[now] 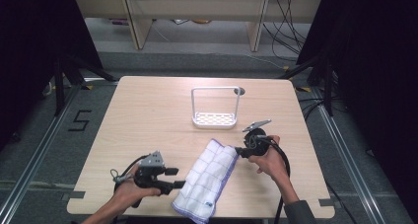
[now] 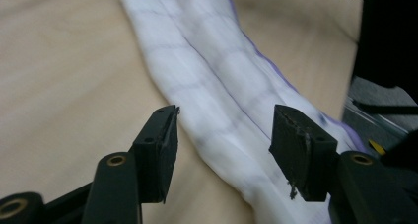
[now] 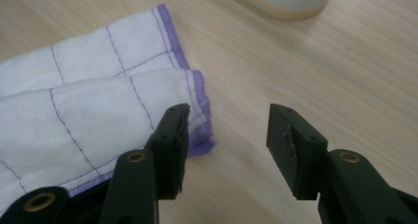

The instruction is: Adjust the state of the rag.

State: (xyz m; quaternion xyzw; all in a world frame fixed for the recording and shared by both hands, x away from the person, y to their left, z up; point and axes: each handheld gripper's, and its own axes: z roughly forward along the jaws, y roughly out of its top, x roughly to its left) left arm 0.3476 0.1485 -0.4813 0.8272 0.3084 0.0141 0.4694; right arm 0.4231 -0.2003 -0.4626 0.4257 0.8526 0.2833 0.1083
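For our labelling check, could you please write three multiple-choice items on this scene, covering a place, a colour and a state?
1. Where does the white rack stand?
A. beyond the cloth
B. on the cloth
C. at the near table edge

2. What colour is the hem of the cloth?
A. red
B. purple
C. green

3. How are the right gripper jaws?
A. shut on the cloth
B. shut on the rack
C. open

Answers:
1 A, the rack is farther up the table.
2 B, purple edging shows.
3 C, a clear gap over bare table.

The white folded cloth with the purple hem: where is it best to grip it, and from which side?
Probably the purple-hemmed corner of the folded cloth nearest the right tongs, coming from the right: the layers stack there and the edge lies free on the table.
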